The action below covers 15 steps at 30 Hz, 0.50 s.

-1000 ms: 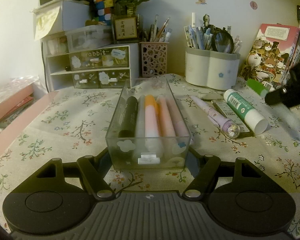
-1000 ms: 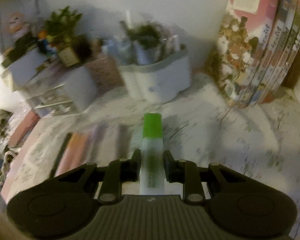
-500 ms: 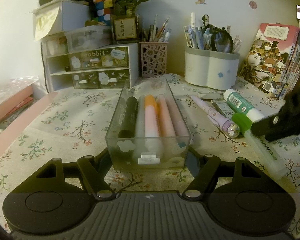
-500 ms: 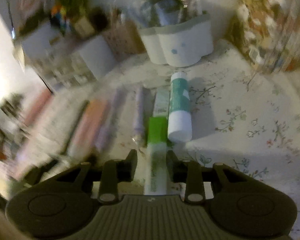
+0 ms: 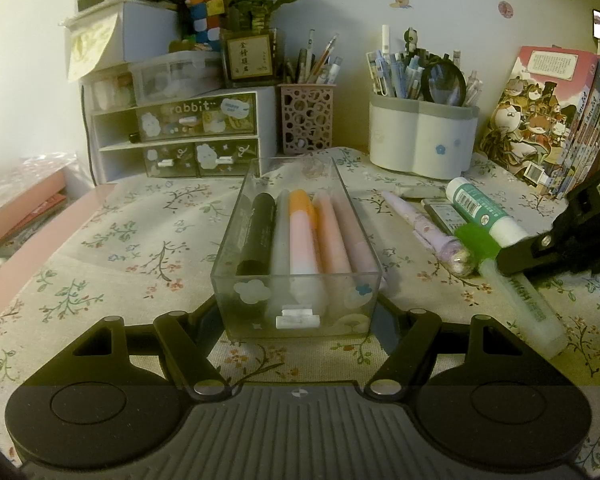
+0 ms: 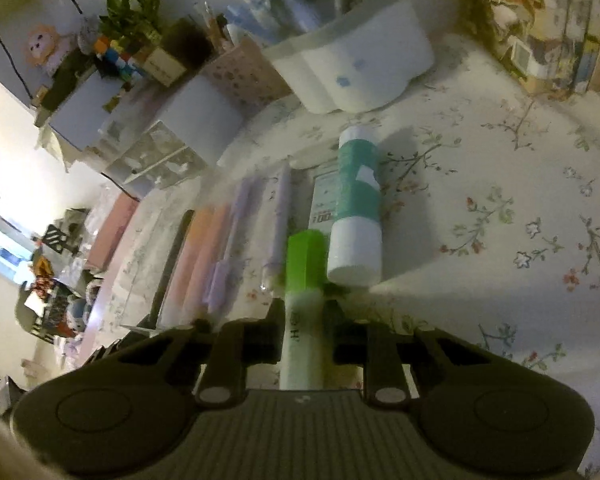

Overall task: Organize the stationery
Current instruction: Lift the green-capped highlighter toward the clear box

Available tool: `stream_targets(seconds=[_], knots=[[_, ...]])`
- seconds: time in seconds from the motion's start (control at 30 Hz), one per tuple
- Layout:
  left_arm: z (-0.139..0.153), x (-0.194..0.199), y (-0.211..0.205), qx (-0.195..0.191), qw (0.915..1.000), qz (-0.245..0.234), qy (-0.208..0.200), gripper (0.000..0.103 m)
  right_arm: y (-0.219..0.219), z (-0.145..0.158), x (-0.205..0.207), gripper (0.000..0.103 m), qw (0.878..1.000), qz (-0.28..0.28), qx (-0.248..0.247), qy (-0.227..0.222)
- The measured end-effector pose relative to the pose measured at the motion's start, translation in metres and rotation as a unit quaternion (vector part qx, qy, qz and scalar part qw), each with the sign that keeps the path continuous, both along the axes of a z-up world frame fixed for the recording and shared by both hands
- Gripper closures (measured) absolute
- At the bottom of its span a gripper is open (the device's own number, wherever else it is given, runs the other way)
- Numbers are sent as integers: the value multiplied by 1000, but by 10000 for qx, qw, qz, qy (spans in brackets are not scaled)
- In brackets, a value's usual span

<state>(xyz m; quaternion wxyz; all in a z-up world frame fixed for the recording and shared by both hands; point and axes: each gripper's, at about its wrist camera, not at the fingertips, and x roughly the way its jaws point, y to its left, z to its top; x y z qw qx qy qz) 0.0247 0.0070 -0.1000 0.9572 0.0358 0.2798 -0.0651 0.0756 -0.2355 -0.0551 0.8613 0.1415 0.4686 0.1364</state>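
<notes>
My left gripper (image 5: 298, 312) is shut on the near end of a clear plastic box (image 5: 300, 292), a finger on each side. Several markers (image 5: 300, 236) lie side by side in the box. My right gripper (image 6: 304, 316) has a green-capped highlighter (image 6: 304, 256) between its closing jaws, and both pads touch the barrel. In the left wrist view the highlighter (image 5: 520, 296) slants down to the tablecloth right of the box, its cap beside the right gripper's black finger (image 5: 528, 252). A teal and white glue stick (image 6: 358, 208) lies just right of the cap, a purple pen (image 6: 280, 216) just left.
A flat labelled pack (image 5: 444, 216) lies between the pen (image 5: 424, 228) and the glue stick (image 5: 484, 212). At the back stand a white pen holder (image 5: 420, 140), a pink mesh cup (image 5: 306, 120), a small drawer unit (image 5: 188, 136) and books (image 5: 548, 120). The table's left edge (image 5: 40, 256) is near.
My right gripper has swung down and in toward the table with the highlighter, which now slants onto the cloth beside the glue stick. The left gripper and box stayed still.
</notes>
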Motion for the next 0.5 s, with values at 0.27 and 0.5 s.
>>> stream_targets(seconds=[0.27, 0.5], knots=[[0, 0, 0, 0, 10000, -2, 0, 31, 22, 1, -2, 91, 9982, 220, -550, -67], [0, 1, 0, 0, 10000, -1, 0, 31, 32, 10, -3, 92, 9959, 269, -852, -115]])
